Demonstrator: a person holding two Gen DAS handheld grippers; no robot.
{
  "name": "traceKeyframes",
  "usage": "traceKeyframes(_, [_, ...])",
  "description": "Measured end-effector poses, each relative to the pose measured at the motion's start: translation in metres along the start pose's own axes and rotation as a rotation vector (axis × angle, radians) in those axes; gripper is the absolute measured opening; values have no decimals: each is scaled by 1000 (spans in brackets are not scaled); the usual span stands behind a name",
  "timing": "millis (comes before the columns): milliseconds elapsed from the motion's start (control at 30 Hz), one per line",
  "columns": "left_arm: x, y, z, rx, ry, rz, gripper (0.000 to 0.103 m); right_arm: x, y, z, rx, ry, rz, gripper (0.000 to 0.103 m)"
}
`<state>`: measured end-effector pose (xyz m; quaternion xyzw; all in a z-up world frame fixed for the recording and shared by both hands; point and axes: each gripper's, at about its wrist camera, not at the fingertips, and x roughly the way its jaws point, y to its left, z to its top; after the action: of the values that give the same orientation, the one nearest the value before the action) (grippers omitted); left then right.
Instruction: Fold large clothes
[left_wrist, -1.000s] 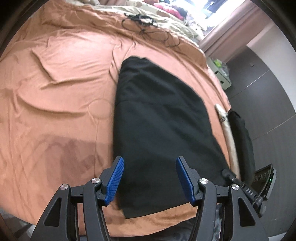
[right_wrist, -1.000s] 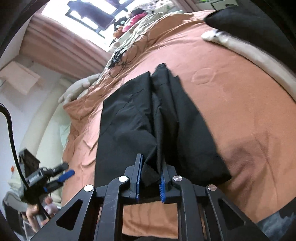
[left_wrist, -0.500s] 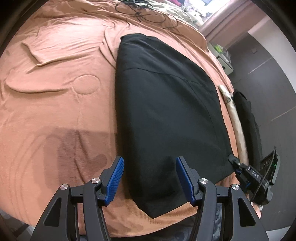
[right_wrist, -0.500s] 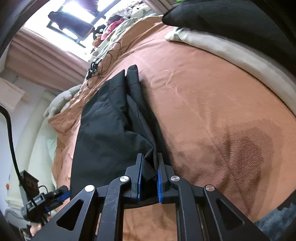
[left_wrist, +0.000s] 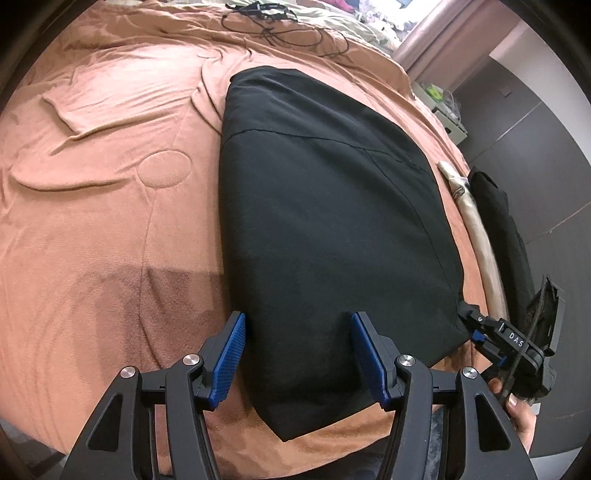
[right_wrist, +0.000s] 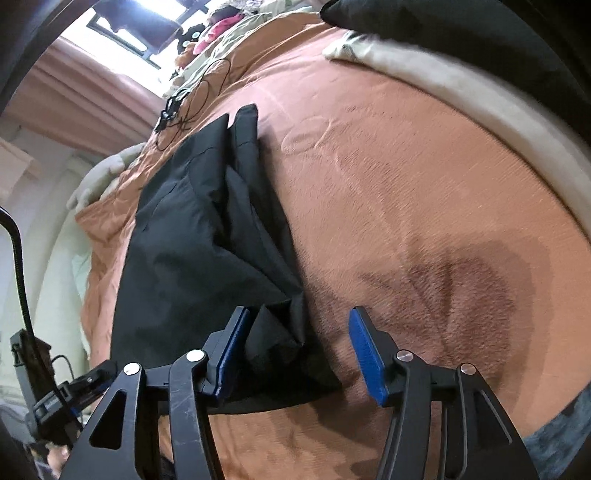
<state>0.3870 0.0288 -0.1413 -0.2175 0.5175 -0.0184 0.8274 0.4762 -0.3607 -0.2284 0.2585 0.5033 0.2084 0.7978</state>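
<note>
The black garment (left_wrist: 325, 229) lies folded lengthwise on the bed (left_wrist: 110, 206), which is covered by an orange-brown blanket (a tangle of black cable (left_wrist: 284, 33) rests near the far edge). The left gripper (left_wrist: 297, 354) is spread wide above the garment's near end, grasping nothing. The right gripper (right_wrist: 299, 354) is likewise released, its jaws apart around a bunched corner of the garment, with that cloth against the left pad.

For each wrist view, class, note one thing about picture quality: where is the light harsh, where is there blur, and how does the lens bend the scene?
Left wrist view: sharp and evenly lit, fisheye bulging the bed and black garment, dark vignette at the corners. Right wrist view: window blown out white, cream cloth at top smeared, gripper shadows darkening the bed.
</note>
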Motion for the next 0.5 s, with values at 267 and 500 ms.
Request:
traceKeyframes(267, [4, 8, -2, 11, 10, 33, 37, -6, 15, -12, -51, -25, -1, 17])
traceKeyframes(500, [-10, 21, -6, -12, 5, 18, 19, -12, 25, -24, -49, -8, 25, 17])
